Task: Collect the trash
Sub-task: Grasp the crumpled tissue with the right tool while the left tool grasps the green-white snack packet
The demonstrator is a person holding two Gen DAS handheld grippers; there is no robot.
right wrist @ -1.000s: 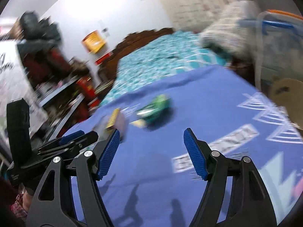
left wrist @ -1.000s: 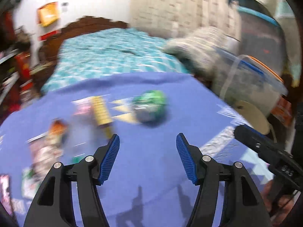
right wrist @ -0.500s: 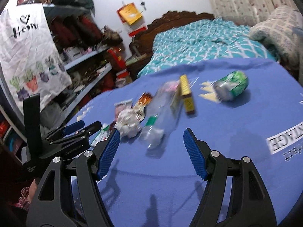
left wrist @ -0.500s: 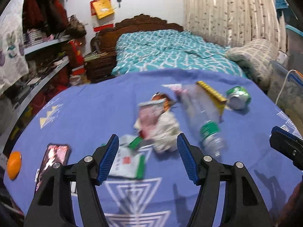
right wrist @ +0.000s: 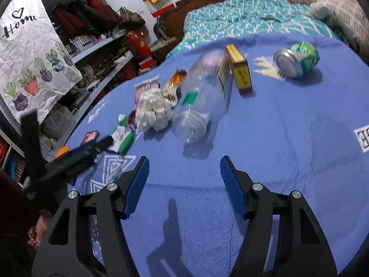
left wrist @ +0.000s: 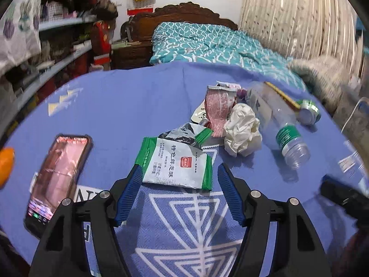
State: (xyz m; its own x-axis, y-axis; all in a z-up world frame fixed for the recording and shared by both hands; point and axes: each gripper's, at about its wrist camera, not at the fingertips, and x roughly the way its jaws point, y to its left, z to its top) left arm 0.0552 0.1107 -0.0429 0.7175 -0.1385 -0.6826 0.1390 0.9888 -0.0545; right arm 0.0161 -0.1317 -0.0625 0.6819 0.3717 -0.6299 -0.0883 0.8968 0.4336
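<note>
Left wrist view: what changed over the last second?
Both tongs swung from the can end of the table toward the trash pile. Left tongs, opening, now frame the green-white wrapper; right tongs, closing, face the bottle. Nothing grasped; the trash lies unmoved.

one bottle (left wrist: 275, 121), one can (left wrist: 307, 114), one phone (left wrist: 58, 173)

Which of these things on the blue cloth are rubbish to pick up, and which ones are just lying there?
Rubbish: green-and-white snack wrapper, crumpled white tissue, clear plastic bottle, crushed green can, yellow cardboard box, red-and-white torn packet.

Just lying about: black smartphone, orange fruit.
</note>
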